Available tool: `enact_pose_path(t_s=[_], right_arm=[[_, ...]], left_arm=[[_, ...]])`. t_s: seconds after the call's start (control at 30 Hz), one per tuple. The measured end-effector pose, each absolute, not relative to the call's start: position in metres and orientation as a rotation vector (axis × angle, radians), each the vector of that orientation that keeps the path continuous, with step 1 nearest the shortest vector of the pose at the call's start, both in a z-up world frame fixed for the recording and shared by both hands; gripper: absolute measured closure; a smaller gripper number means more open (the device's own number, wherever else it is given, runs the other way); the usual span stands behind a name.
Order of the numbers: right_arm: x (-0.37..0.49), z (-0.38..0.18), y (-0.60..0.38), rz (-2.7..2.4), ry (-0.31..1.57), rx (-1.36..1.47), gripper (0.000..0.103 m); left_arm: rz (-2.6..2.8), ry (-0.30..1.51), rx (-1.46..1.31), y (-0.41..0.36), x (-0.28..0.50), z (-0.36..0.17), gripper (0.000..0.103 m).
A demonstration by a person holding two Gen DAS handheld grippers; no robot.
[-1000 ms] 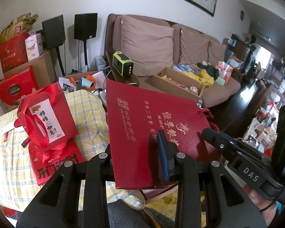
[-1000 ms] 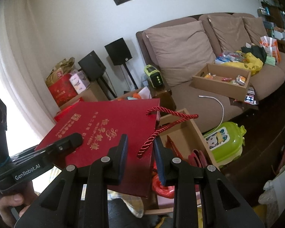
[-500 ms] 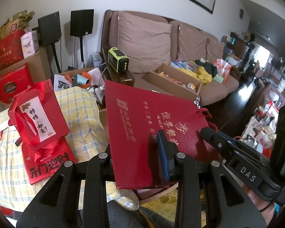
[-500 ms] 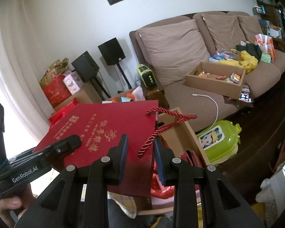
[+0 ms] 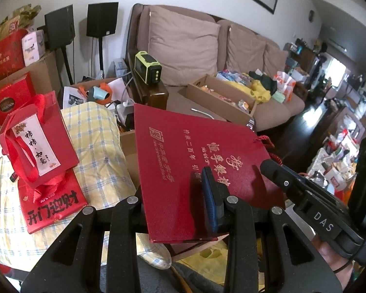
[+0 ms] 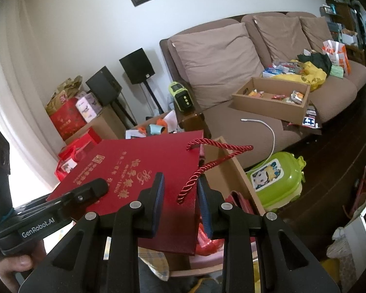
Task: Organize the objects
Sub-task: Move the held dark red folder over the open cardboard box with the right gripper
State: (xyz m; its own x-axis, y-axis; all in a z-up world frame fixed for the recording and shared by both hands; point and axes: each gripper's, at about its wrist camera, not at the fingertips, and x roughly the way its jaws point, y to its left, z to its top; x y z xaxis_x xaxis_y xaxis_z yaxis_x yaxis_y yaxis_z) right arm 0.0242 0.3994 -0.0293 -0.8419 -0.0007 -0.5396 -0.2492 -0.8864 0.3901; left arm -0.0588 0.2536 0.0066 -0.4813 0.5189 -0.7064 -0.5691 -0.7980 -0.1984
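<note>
A flat dark red paper gift bag point(image 5: 183, 161) with gold lettering and a red cord handle is held in the air. My left gripper point(image 5: 180, 202) is shut on its near edge; one finger point(image 5: 211, 202) lies on top, the other is hidden underneath. In the right wrist view the same bag point(image 6: 139, 171) lies between the fingers of my right gripper point(image 6: 179, 204), which is open around the bag's corner and cord handle point(image 6: 207, 163). Two more red bags point(image 5: 36, 136) lie on a yellow checked cloth point(image 5: 95, 141) at the left.
A brown sofa point(image 6: 268, 56) holds a cardboard tray point(image 6: 270, 95) of small items. An open cardboard box point(image 6: 227, 171) sits below the bag. A green toy case point(image 6: 273, 178) is on the dark floor. Speakers point(image 5: 102, 19) and stacked red boxes point(image 5: 7, 56) stand at the back left.
Both grippers and the bag have shifted slightly leftward together. The grips look the same.
</note>
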Motion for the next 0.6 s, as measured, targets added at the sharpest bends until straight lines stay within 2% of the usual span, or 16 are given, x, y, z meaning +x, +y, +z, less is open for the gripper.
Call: enact_pose_path(t_s=[0.6], right_arm=[[0.023, -0.034, 0.404, 2.785, 0.694, -0.831, 0.075]], left_arm=[[2.238, 0.091, -1.088, 0.264, -0.062, -0.004, 0.073]])
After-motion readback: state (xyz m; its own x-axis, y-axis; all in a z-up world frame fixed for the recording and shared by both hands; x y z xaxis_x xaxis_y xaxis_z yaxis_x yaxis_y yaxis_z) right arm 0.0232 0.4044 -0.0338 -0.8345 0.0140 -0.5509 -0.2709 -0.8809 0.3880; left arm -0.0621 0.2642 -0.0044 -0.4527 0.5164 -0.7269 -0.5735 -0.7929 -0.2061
